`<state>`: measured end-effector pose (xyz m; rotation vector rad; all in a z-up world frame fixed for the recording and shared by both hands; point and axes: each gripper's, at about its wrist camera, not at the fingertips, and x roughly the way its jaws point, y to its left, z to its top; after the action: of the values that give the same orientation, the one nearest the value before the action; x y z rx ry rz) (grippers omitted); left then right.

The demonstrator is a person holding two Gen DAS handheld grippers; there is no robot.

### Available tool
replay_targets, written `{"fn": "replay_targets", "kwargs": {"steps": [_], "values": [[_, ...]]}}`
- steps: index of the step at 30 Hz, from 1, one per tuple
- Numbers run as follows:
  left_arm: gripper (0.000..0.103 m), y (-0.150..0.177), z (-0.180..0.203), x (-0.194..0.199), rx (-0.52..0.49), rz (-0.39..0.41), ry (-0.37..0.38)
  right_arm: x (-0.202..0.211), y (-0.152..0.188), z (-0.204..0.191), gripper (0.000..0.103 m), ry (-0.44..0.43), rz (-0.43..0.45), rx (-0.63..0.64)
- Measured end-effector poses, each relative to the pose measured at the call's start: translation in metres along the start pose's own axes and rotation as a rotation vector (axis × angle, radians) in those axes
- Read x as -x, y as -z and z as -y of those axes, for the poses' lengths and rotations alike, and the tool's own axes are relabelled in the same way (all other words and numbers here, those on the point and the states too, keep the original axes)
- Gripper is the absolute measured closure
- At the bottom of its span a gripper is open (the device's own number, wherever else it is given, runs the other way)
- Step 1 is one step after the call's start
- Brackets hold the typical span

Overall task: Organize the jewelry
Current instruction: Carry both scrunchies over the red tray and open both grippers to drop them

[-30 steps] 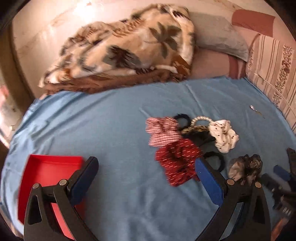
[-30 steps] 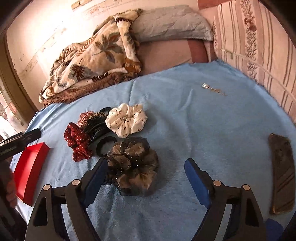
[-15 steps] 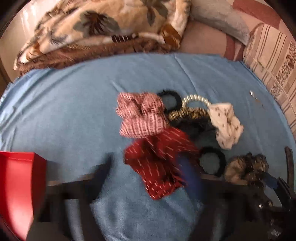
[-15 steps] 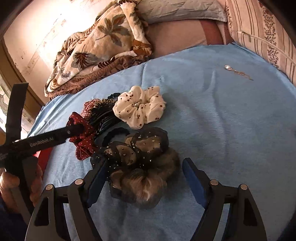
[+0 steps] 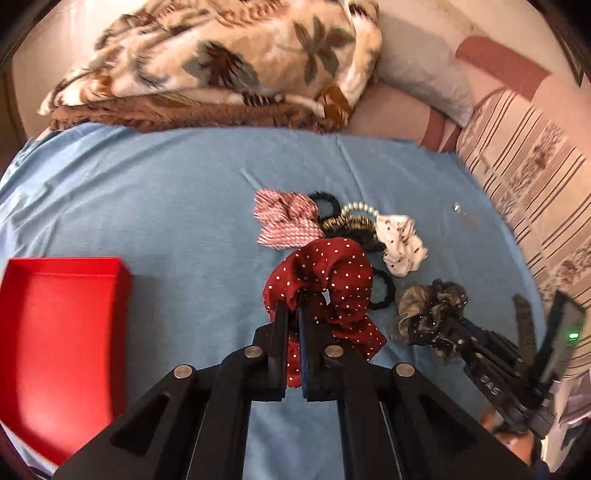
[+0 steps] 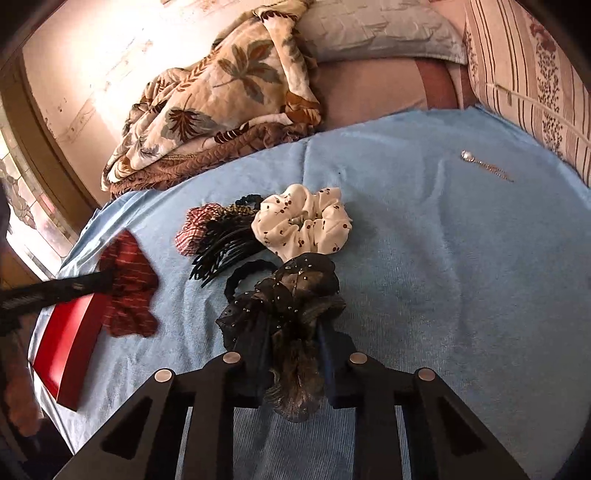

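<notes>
In the left wrist view the left gripper point(image 5: 293, 314) has its 2 jaws drawn together on a fold of the red polka-dot scrunchie point(image 5: 328, 280) at frame centre; the pinched part of the cloth is hidden between the pads, and the rest bunches above and to the right of them. Part of a black hair tie point(image 5: 384, 295) is covered by that scrunchie. The red box point(image 5: 55, 332) sits at the lower left, cut off by the frame edge and slightly blurred. At the lower right the right gripper point(image 5: 448, 325) is only partly seen, its body running out of the frame.

In the right wrist view the right gripper point(image 6: 291, 343) is closing its jaws on the dark sheer scrunchie point(image 6: 291, 306), whose gauze fills the gap and hides the pad faces. The red scrunchie shows at the left as a motion-blurred patch, its dots smeared into streaks.

Around them on the blue sheet point(image 5: 166, 206) lies a tight cluster: a pink checked scrunchie point(image 5: 286, 221), a pearl band point(image 5: 360, 208) half under a gold-and-black piece point(image 5: 343, 221), a black comb clip point(image 6: 225, 247) and a white spotted scrunchie point(image 6: 303, 221). A small silver earring point(image 6: 480, 164) lies well apart at the upper right. A floral blanket point(image 5: 221, 62) and a grey pillow point(image 6: 373, 29) fill the top.
</notes>
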<state>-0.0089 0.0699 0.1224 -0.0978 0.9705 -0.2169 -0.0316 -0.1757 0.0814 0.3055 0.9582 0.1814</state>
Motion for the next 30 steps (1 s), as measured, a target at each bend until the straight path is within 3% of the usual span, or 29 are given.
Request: {"fn": "replay_targets", "kwargs": {"steps": [6, 10, 14, 21, 25, 30], "values": [[0.098, 0.011, -0.052, 0.065, 0.034, 0.092, -0.091, 0.032, 0.008, -0.019, 0.079, 0.024, 0.045, 0.057], [0.098, 0.026, -0.112, 0.088, 0.076, 0.117, -0.214, 0.052, 0.006, -0.048, 0.079, -0.036, 0.040, 0.096], [0.098, 0.037, -0.173, 0.095, 0.180, 0.101, -0.277, 0.051, -0.001, -0.099, 0.079, -0.118, 0.005, 0.158], [0.098, 0.045, -0.257, 0.081, 0.297, 0.048, -0.336, 0.006, -0.005, -0.210, 0.078, -0.258, -0.097, 0.271], [0.098, 0.043, -0.285, 0.061, 0.307, 0.008, -0.361, -0.040, -0.002, -0.280, 0.078, -0.285, -0.159, 0.360], [0.097, 0.033, -0.317, 0.036, 0.355, -0.017, -0.377, -0.098, 0.005, -0.337, 0.077, -0.260, -0.222, 0.447]]}}
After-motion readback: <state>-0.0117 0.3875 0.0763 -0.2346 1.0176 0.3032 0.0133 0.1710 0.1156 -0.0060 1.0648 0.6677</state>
